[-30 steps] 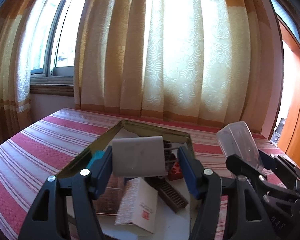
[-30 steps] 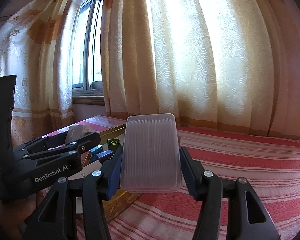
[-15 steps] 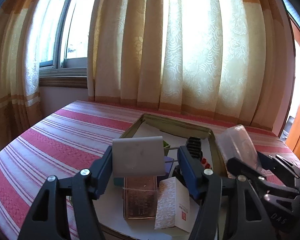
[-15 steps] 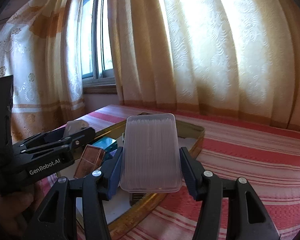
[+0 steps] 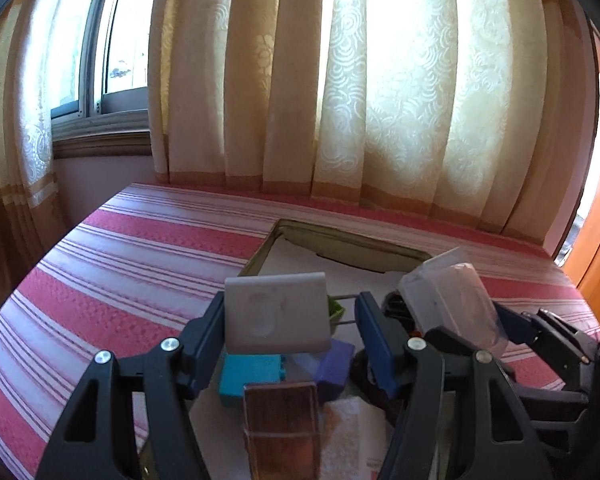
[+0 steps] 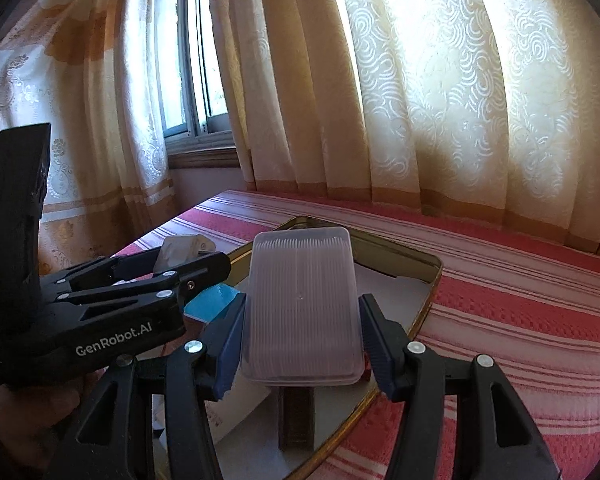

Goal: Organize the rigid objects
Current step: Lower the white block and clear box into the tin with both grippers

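left gripper (image 5: 290, 316) clamped on grey flat block (image 5: 275, 312), broad face up | right gripper (image 6: 300, 340) clamped on ribbed clear case (image 6: 301, 307), long axis along fingers | both over gold tray (image 6: 428, 300), tray directly below-ahead | left nearer the free far end

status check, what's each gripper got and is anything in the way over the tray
Left gripper jaws shut on grey box. Right gripper jaws shut on clear ribbed case. Both over gold-rimmed tray; blocks and boxes crowd its near end.
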The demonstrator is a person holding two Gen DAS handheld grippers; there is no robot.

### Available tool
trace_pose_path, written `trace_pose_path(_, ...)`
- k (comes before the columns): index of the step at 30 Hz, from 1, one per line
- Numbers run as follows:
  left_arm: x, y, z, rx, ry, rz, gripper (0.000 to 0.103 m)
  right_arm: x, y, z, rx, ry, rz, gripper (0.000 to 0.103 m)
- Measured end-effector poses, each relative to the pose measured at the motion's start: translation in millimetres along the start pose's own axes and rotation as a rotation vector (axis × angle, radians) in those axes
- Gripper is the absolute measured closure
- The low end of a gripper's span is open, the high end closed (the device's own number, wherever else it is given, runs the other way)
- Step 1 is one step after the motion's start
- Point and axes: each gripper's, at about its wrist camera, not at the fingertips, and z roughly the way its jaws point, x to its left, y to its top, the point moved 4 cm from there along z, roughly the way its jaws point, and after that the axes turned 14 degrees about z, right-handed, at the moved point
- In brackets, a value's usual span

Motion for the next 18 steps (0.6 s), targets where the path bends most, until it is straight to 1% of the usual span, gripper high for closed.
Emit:
trace_pose_path(6,3,5,15,0.056,-0.004,0.005,0.039,-5,-2,13,0.055,-0.017,0.035,0.046)
trace_pose_path(11,2,4,22,0.088,-0.007,0.013,0.039,-2,-7,16,0.079,-0.015,0.034,0.046)
trace_pose_path(12,2,4,21,0.087,-0.004,0.016,0.037,-1,-8,17,0.09,-0.006,0.033,0.046)
trace_pose_path(13,1,5,20,0.08,0.0,0.02,0.028,1,-9,17,0.1,0.002,0.03,0.046)
trace_pose_path(14,0,6,17,0.072,0.004,0.027,0.023,2,-11,17,0.105,0.005,0.024,0.045)
trace_pose_path(15,-2,7,14,0.061,0.009,0.035,0.016,3,-11,15,0.103,0.0,0.02,0.043)
trace_pose_path(18,-6,7,9,0.047,0.01,0.05,0.016,5,-13,12,0.098,0.016,0.018,0.037)
